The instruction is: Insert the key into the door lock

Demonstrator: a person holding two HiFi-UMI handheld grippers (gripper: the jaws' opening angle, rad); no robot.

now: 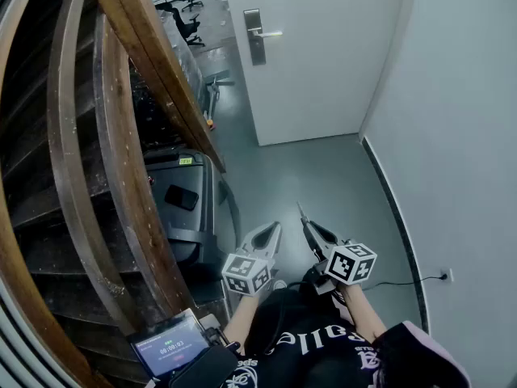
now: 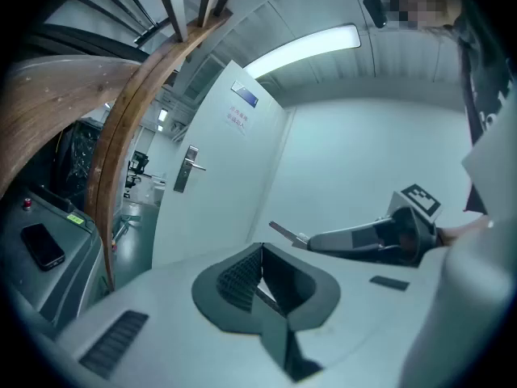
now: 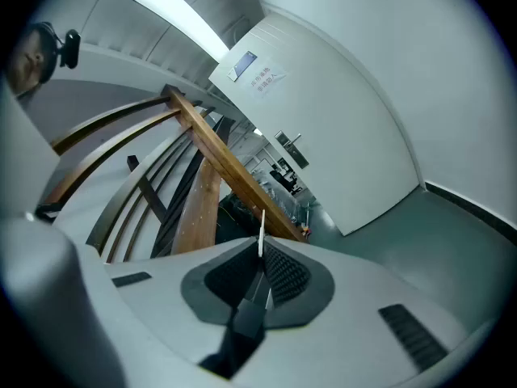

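Your right gripper (image 3: 260,261) is clamped tight on the key (image 3: 260,234), and the blade sticks out past the tips. Your left gripper (image 2: 259,253) has its jaws together with nothing between them. You hold both low, side by side, well apart from the door (image 1: 323,63) (the lock plate (image 1: 255,45) carries the handle).
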